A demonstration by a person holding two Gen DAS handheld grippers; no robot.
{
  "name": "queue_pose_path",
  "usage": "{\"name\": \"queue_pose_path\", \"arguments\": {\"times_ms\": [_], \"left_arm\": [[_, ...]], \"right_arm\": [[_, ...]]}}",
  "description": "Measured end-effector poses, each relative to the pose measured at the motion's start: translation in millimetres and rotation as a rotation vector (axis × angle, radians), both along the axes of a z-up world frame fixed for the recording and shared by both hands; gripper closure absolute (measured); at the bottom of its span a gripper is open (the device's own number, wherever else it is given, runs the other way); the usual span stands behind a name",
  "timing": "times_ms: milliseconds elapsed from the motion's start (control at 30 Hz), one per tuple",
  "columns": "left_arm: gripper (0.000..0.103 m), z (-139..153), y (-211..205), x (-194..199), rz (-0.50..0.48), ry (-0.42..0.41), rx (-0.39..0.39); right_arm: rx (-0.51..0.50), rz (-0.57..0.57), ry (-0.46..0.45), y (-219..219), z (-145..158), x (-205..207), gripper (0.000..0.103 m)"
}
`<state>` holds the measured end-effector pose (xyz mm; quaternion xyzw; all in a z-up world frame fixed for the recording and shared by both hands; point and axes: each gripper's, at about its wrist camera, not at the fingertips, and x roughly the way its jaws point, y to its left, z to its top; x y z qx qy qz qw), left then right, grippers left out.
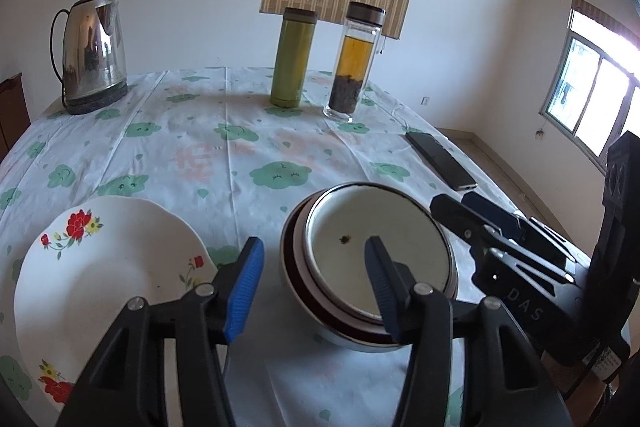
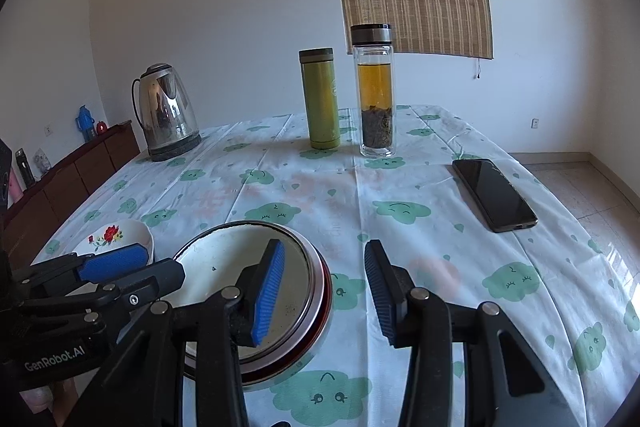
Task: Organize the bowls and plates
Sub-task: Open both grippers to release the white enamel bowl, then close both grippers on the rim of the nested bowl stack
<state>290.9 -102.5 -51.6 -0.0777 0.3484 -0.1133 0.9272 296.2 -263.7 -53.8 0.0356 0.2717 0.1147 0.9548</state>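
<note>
Two bowls sit nested on the clouded tablecloth: a white steel-rimmed bowl (image 1: 376, 247) inside a white bowl with a dark red rim (image 1: 296, 279). They also show in the right wrist view (image 2: 224, 267). A white flowered plate (image 1: 100, 275) lies to their left, small in the right wrist view (image 2: 116, 233). My left gripper (image 1: 314, 267) is open, its jaws astride the bowls' left rim. My right gripper (image 2: 324, 271) is open, its jaws astride the bowls' right rim. It shows in the left wrist view (image 1: 476, 215).
At the back of the table stand a steel kettle (image 1: 90, 55), a green flask (image 1: 292, 57) and a glass tea bottle (image 1: 354, 63). A black phone (image 2: 494, 193) lies near the right edge. A dark sideboard (image 2: 68, 179) stands left of the table.
</note>
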Motion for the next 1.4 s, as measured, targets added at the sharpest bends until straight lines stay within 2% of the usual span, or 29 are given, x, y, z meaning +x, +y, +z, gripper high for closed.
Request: {"name": "queue_pose_path", "arguments": {"times_ms": [133,733,800,867,1067,1333,1400], "left_arm": [[0.050,-4,2,1,-0.018,0.033,-0.035],[0.050,-17,-2,5,-0.029,0.070,-0.015],[0.050,-17,-1,6,-0.027,0.069,-0.012],[0.050,-17,-2,6,-0.029,0.069,-0.013],[0.050,-19,-2,7,-0.045,0.074,-0.029],[0.049,-20,-4,8,-0.051,0.081,-0.030],[0.048,-21,-6,8,-0.052,0.078,-0.023]], "right_arm": [[0.007,-0.003,0.005,-2,-1,1,0.059],[0.009,-0.006,0.034,-5,-6,4,0.059],[0.012,-0.009,0.039,-5,-7,4,0.064],[0.022,-0.008,0.046,-7,-8,5,0.065],[0.078,0.045,0.105,-6,-16,10,0.064],[0.075,0.088,0.157,3,-24,12,0.064],[0.048,0.087,0.152,7,-24,11,0.064]]}}
